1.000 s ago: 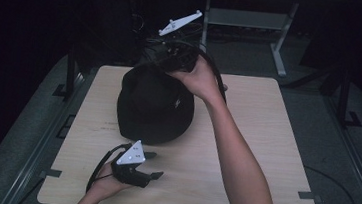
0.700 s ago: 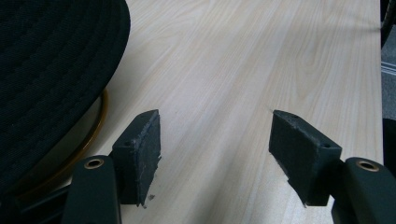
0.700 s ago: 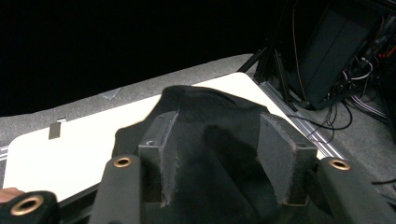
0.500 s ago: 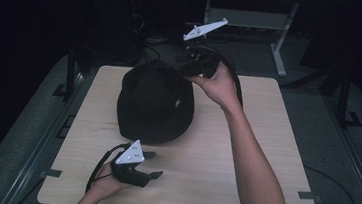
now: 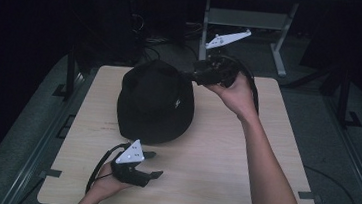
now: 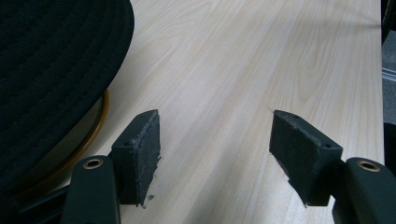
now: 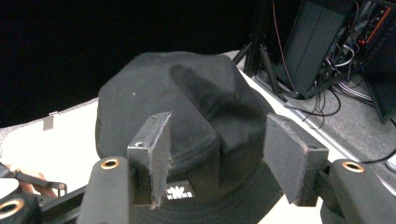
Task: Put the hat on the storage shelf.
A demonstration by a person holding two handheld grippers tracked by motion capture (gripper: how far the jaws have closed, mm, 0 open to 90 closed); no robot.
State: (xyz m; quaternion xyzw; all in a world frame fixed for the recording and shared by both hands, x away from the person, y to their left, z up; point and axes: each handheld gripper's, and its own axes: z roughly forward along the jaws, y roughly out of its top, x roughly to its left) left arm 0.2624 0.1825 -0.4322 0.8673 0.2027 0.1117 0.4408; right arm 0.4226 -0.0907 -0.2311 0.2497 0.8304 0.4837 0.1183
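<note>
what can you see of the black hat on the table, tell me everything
The hat is a black bucket-style hat of stitched fabric, with a rounded crown, a quilted-looking brim all round and a small white logo patch on its side. It sits crown up on the far left part of the wooden table. A yellowish band shows under the brim in the left gripper view. Neither gripper touches it: the right gripper hovers near its crown, jaws apart.

Looks like a lab or test bench: dark room, pale wooden table (image 5: 214,150) on a metal frame, tangled cables (image 7: 327,100) and black equipment boxes (image 7: 315,42) on grey carpet beyond the table's far edge.
</note>
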